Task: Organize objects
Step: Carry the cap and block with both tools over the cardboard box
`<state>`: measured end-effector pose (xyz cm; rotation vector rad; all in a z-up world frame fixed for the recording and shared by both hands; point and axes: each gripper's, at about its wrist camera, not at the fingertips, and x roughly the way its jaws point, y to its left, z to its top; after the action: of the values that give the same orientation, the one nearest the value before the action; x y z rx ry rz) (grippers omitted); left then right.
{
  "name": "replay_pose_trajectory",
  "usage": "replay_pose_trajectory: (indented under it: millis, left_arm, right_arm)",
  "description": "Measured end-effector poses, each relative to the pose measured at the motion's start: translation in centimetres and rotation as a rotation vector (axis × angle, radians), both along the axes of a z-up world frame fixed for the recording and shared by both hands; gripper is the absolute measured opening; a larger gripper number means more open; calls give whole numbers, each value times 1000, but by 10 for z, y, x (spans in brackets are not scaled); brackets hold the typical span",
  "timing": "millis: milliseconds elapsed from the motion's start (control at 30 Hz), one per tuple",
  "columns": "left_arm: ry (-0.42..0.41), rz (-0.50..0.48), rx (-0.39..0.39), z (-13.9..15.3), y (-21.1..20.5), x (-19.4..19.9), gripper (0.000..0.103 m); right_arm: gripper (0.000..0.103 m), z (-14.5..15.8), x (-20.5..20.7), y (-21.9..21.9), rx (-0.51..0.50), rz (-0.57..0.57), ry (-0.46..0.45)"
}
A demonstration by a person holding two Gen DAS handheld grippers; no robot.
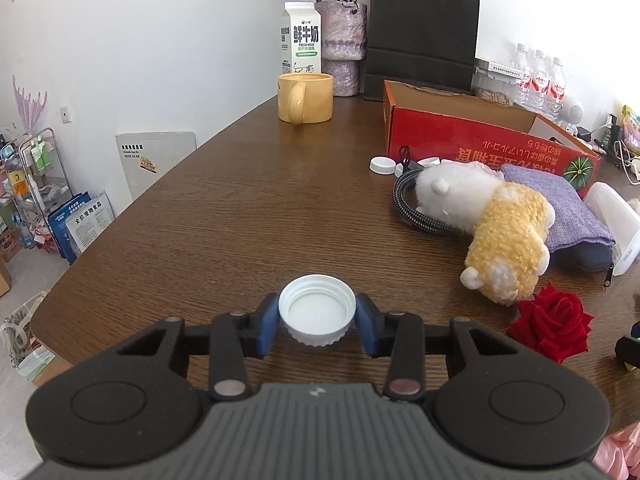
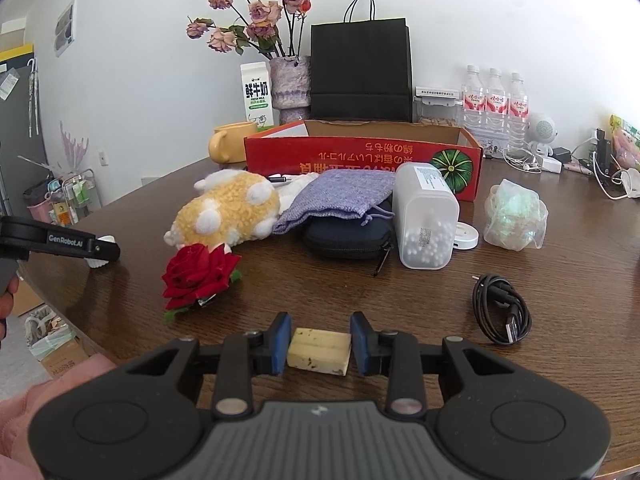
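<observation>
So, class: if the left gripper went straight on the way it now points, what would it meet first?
Past the white cap between its pads, the left gripper would probably meet only bare table; the yellow mug stands far beyond, though depth is unclear.

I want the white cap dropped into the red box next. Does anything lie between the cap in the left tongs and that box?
Mostly bare table. The plush toy and braided cable lie before the red box, right of a straight path from the white cap.

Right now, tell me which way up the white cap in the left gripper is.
Upside down: the white cap shows its hollow inside and thread ridges facing up, held between the left gripper's blue pads.
</observation>
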<state>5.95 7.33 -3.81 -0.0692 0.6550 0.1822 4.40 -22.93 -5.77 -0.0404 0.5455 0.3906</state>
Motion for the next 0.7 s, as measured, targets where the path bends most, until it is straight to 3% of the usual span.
replay_pose_trajectory:
  millis: [267,700]
  left_arm:
    - [-36,-29,3,14,-10,4,41]
    - [-121,-140,3,49,-46,32,41]
  right_arm:
    - [31,8,2,-1,15,8,-35]
    - [31,41,24,2,16,23,-166]
